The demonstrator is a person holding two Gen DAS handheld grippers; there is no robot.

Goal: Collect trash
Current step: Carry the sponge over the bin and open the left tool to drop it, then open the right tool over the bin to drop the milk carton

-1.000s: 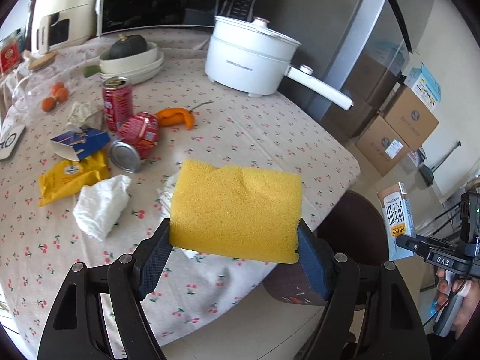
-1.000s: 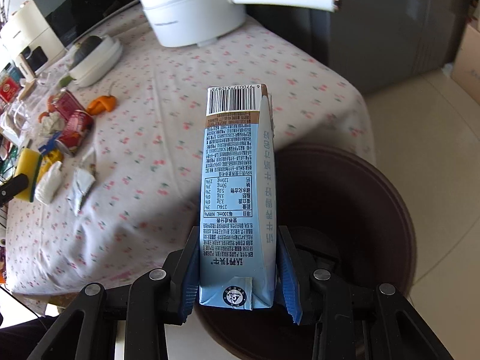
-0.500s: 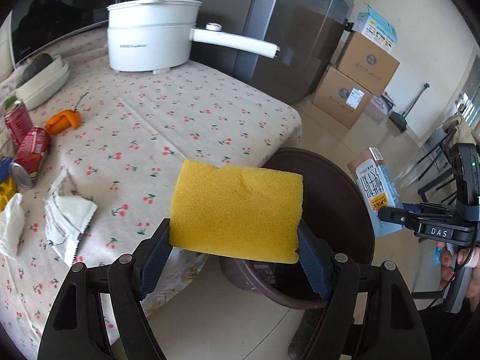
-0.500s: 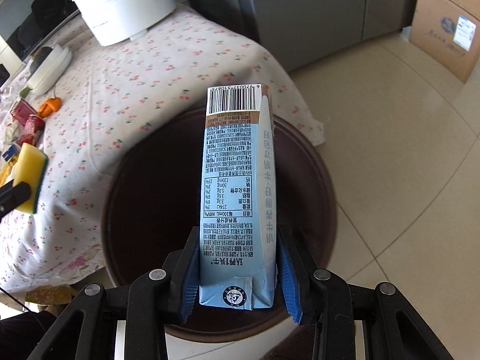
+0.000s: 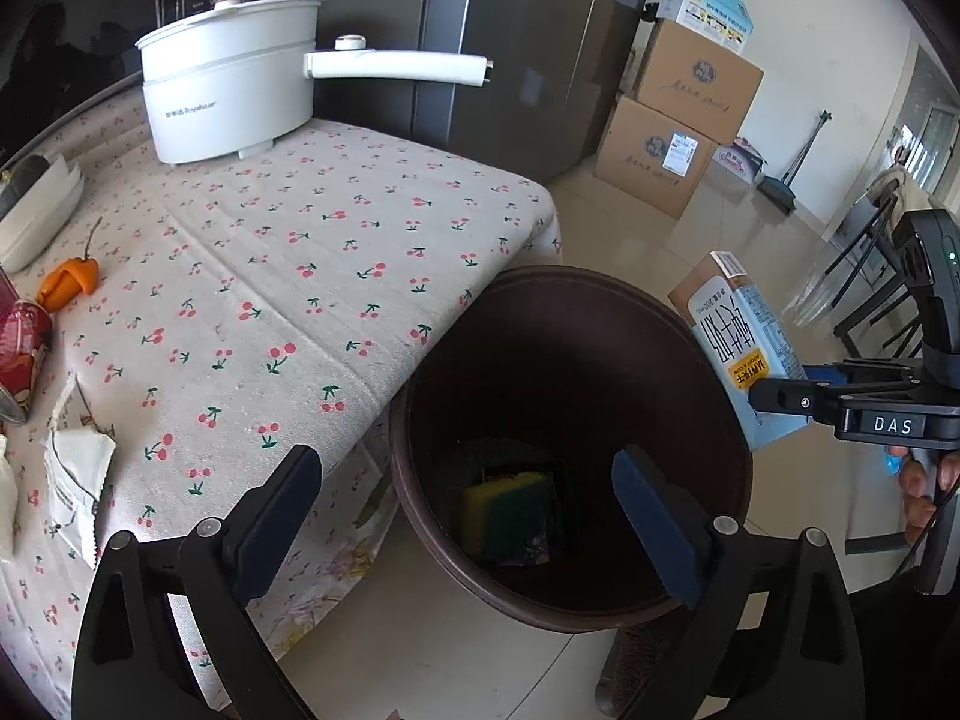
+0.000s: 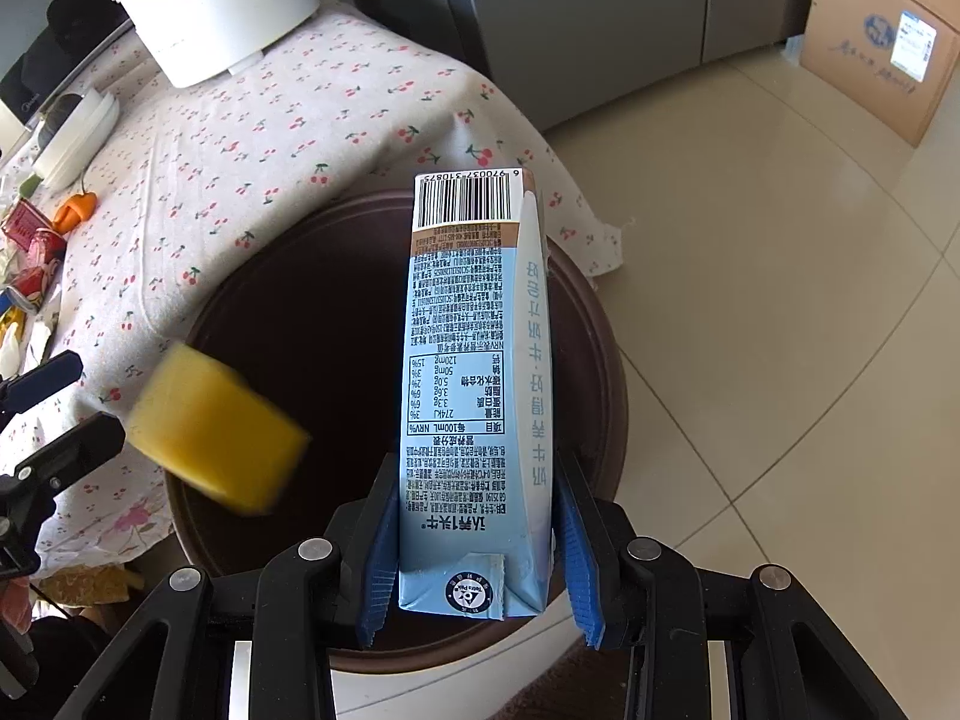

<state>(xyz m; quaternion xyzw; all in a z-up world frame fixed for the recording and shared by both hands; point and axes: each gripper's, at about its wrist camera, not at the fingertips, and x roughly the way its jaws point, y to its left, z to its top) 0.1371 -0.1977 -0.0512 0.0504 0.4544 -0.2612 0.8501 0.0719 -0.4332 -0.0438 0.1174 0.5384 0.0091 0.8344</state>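
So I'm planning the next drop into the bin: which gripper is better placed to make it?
Right. The right gripper is shut on the milk carton, held directly above the brown bin. The left gripper is open and holds nothing; the yellow sponge already shows inside the bin.

Home kitchen: cherry-print tablecloth [image 5: 312,276], electric pot [image 5: 228,102], fridge [image 5: 528,60].

One sponge [image 5: 507,507], one milk carton [image 6: 474,396], one brown bin [image 5: 708,516], one white pot [image 5: 225,102], three cardboard boxes [image 5: 696,81], perhaps two red cans [image 5: 21,354].
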